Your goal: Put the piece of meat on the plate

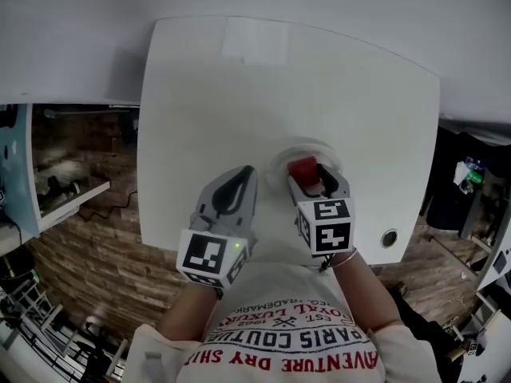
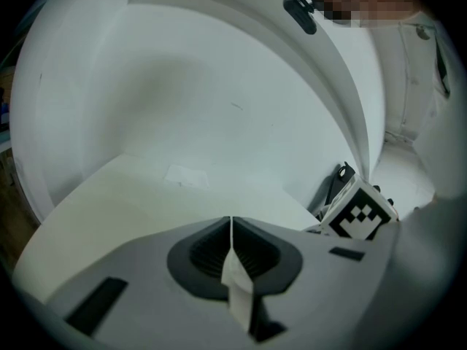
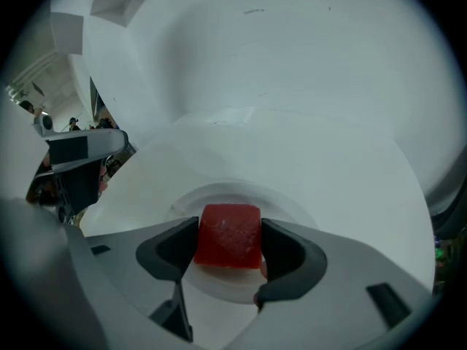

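A red block of meat [image 3: 229, 236] sits clamped between the jaws of my right gripper [image 3: 228, 240], which is shut on it just over the white plate [image 3: 219, 193]. In the head view the meat [image 1: 303, 168] is above the small round plate [image 1: 281, 157] near the table's front right, with the right gripper [image 1: 313, 181] behind it. Whether the meat touches the plate cannot be told. My left gripper [image 1: 237, 190] rests to the left of the plate, its jaws pressed together with nothing between them [image 2: 231, 233].
The white square table [image 1: 239, 94] has a pale paper patch [image 1: 254, 40] at its far edge and a round hole [image 1: 389, 237] at the front right corner. Brick-patterned floor and shelving lie to the left, clutter to the right.
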The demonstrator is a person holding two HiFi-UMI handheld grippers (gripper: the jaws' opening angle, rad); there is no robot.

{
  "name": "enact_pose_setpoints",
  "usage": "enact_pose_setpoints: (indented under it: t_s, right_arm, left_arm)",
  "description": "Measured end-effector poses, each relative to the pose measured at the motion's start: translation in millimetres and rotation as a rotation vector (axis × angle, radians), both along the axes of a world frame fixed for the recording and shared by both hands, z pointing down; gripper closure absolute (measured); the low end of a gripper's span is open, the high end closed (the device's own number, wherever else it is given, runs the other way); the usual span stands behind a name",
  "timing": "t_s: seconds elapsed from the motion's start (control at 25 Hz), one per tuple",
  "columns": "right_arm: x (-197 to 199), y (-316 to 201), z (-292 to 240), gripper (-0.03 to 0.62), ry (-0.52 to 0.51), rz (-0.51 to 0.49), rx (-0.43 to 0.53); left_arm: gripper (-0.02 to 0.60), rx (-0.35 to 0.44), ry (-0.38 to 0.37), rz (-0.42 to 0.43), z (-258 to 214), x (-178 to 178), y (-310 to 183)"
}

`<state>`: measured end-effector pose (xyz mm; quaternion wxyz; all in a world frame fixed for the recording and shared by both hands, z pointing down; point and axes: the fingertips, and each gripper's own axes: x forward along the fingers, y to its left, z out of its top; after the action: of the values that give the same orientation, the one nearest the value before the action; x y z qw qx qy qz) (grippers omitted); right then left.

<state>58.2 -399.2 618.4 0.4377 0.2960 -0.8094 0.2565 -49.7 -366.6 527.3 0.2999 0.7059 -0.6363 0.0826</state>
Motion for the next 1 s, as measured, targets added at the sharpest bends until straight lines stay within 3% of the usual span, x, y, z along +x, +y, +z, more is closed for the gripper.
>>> enact_pose_setpoints:
  t_s: [0.28,0.48,0.76,1.0]
  right_arm:
    - [-2.4,-1.8,2.7,0.315,0.011,-0.004,0.004]
    - [-5.3,-1.6,-0.1,0.290,-0.035,0.021,-0.015]
    - [-0.5,-4.2,-41.0,0.296,-0.082,0.050,0.094]
    - [10.7,-12.1,-88.6,0.552,-0.120,0.148,0.230]
  left_arm:
    - [0.569,-0.001,0.006,0.020,0.8,1.5,-0.3]
    - [0.569,0.008,0.002,0.030,-1.9,0.0,-0.2]
    - [0.569,0.043,-0.008,0.058,-17.8,4.5,0.6]
    - [0.569,0.092,-0.030,0.094,-41.9,10.0,2.7]
